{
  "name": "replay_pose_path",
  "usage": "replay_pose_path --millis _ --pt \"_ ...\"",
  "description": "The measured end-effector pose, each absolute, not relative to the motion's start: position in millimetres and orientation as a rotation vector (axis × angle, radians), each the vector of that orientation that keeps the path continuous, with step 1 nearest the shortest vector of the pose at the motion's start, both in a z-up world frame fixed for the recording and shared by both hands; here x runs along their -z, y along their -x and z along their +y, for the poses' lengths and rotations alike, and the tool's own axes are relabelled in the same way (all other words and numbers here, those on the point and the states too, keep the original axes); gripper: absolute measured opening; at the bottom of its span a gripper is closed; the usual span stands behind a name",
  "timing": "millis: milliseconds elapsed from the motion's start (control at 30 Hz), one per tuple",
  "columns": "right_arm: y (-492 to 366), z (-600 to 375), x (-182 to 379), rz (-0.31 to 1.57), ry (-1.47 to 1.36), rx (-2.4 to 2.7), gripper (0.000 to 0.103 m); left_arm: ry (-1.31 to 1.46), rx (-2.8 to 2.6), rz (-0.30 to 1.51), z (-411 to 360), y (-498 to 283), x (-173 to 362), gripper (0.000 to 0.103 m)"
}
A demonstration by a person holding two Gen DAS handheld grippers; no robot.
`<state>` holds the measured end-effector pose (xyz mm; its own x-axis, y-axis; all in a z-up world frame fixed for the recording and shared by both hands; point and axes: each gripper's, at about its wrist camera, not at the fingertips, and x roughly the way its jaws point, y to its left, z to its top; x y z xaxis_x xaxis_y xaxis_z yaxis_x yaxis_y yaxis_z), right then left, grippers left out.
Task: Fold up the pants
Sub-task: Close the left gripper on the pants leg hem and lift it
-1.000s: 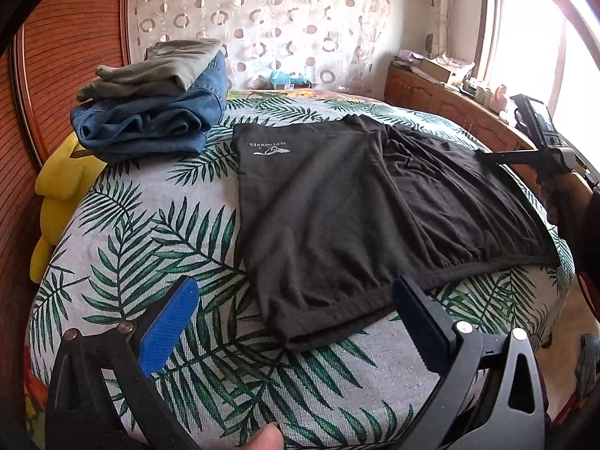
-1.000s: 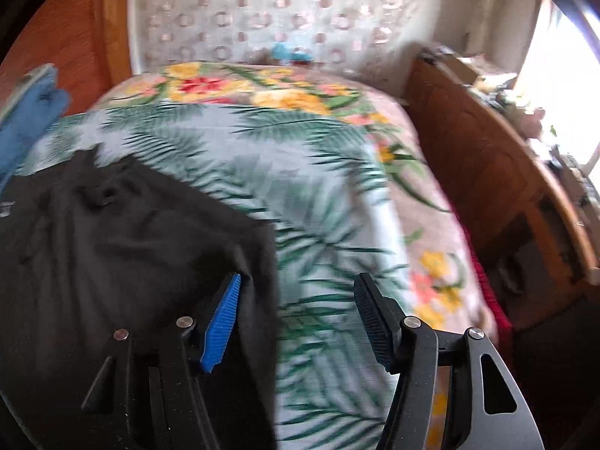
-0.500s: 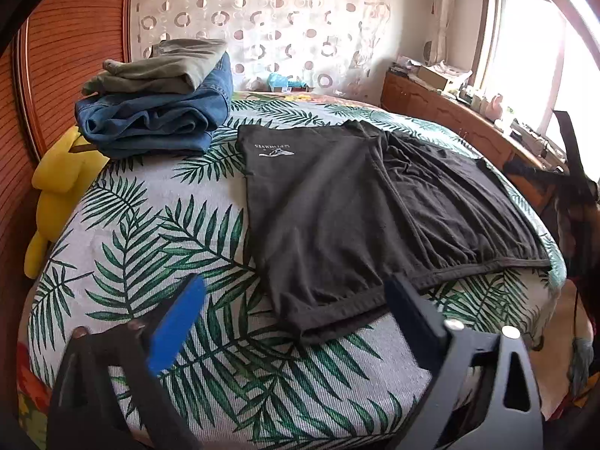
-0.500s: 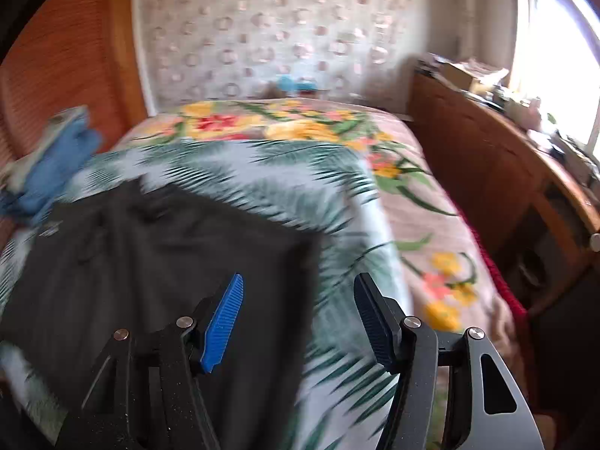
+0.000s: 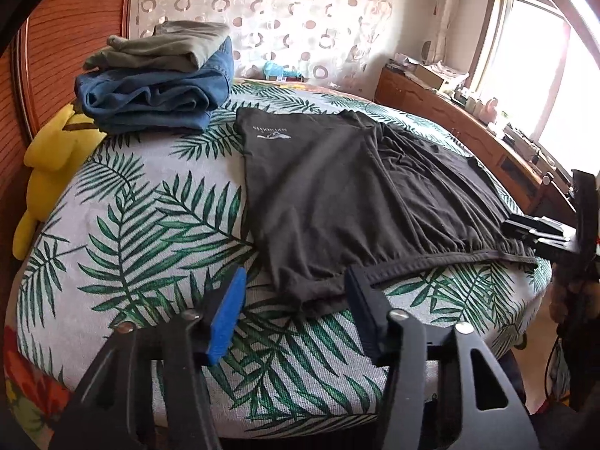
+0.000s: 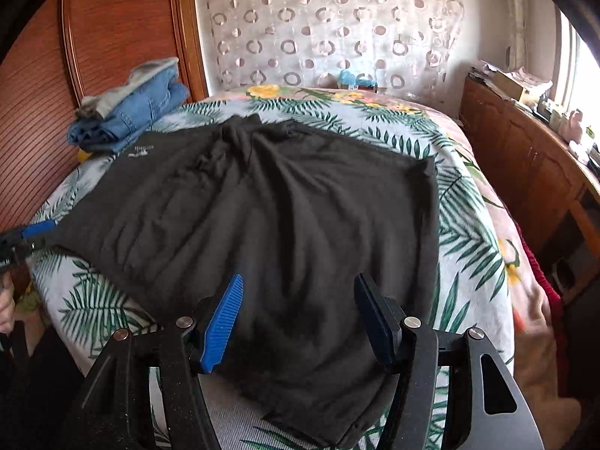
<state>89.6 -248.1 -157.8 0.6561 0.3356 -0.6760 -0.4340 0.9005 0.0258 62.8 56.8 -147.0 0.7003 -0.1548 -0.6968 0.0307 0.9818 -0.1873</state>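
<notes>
Black pants (image 5: 337, 195) lie spread flat on the palm-leaf bedspread (image 5: 150, 225), a small white logo at their far left corner. My left gripper (image 5: 294, 281) is at the garment's near corner. Its jaws are closing, and the dark hem lies between the blue pads without being pressed. In the right wrist view the same pants (image 6: 281, 206) fill the middle of the bed. My right gripper (image 6: 298, 285) hovers open over their near edge, gripping nothing. The right gripper (image 5: 540, 232) also shows at the pants' right end, and the left gripper (image 6: 26, 236) at the left edge.
Folded jeans with olive trousers on top (image 5: 157, 86) are stacked at the bed's far left, also seen in the right view (image 6: 131, 112). A yellow plush toy (image 5: 52, 157) lies against the wooden headboard (image 5: 67, 37). A cluttered wooden cabinet (image 5: 450, 120) runs along the right under a window.
The left gripper's jaws have drawn much closer together around the pants' corner. The right gripper has swung left, from the bed's bare right side to above the pants.
</notes>
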Motion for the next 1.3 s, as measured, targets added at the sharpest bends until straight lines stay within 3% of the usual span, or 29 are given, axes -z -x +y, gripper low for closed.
replay_pose_path --millis 200,367,600,800,933,1067,1300 --pt "-77.3 -254.0 152.9 0.709 0.186 -0.416 0.067 0.163 0.099 0.795 56.9 -61.7 149.9 0.045" --pt "-64.0 -269.3 155.3 0.684 0.160 -0.375 0.084 0.167 0.099 0.800 57.4 -60.9 149.9 0.044" --pt "-79.3 -261.1 167.1 0.678 0.164 -0.350 0.087 0.177 0.134 0.802 53.9 -61.0 148.7 0.010" --pt "-101.2 -241.6 165.7 0.690 0.169 -0.353 0.087 0.185 0.179 0.746 47.5 -59.9 129.4 0.007" --pt "-101.3 -244.7 163.6 0.698 0.168 -0.350 0.079 0.160 0.226 0.721 35.8 -67.8 113.5 0.006" --pt "-102.1 -250.4 160.1 0.702 0.152 -0.356 0.061 0.151 0.277 0.692 22.2 -79.9 96.8 0.006" --pt "-101.8 -260.8 156.7 0.700 0.132 -0.349 0.056 0.098 0.385 0.645 -18.8 -104.3 67.1 0.006"
